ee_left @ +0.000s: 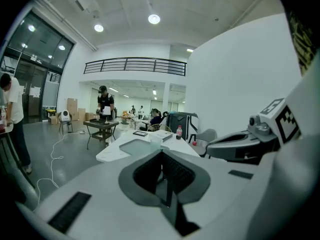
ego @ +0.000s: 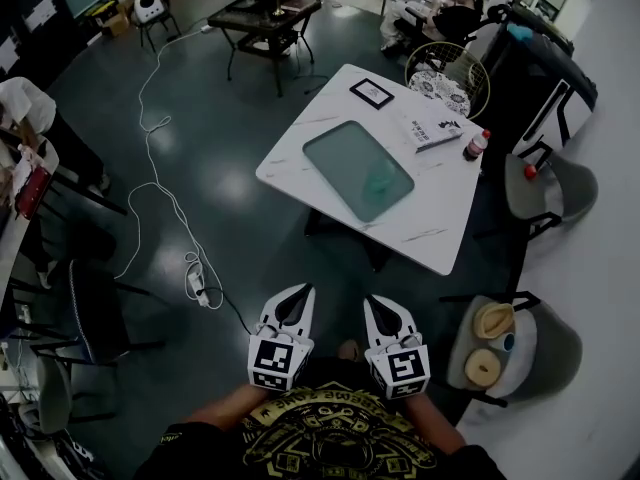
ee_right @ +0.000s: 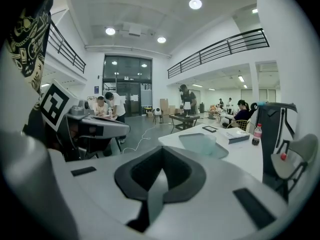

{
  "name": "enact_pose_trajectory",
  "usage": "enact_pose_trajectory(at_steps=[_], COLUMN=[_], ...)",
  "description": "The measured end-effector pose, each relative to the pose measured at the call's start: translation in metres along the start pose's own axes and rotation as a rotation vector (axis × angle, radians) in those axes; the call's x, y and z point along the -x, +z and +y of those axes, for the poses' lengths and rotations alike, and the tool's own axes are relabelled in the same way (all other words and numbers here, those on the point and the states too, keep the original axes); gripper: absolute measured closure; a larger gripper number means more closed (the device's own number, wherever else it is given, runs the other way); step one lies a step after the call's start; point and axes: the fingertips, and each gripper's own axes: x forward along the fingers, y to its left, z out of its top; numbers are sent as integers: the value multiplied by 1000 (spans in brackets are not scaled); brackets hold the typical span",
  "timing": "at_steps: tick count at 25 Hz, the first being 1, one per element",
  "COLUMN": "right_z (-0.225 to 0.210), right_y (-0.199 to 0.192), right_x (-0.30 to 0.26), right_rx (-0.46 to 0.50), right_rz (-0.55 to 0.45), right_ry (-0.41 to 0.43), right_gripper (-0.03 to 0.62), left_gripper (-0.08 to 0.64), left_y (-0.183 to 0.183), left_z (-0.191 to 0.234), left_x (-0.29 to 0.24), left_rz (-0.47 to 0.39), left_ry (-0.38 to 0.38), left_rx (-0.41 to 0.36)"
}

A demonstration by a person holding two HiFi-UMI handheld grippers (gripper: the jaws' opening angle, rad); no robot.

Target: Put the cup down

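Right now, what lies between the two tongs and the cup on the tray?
In the head view, bare floor, then the white table's edge and the tray under the cup.

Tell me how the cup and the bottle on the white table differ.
The cup is pale and see-through, while the bottle is dark with a red cap. The cup stands on the green tray, while the bottle stands on bare tabletop near an edge of the white table. The bottle looks taller and slimmer than the cup. Both stand upright on the same table.
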Motion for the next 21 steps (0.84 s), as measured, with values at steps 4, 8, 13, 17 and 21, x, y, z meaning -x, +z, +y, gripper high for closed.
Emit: enact_pose_trajectory(at_steps=[4,8,13,17,21], right_z=[5,9,14,19,25], right_y=[-3,-4,-7,-8,-10], right_x=[0,1,3,4,2], right_rx=[2,2,-1,-4,-7], right_rz=[-12,-10,-4,-1,0], right_ry=[17,9,-1,0,1], right_gripper=[588,588,588,588,588], left_gripper=[549,549,549,549,549], left_y=[4,2,-2,-4,-9], left_z=[-2,-1,2,3,8], left_x=[0,3,8,12,16], left_rz=[-19,-23,-22,-22,-17], left_ry=[-15,-23,-30,-31,-29], left_rx=[-7,-3,5,11,13])
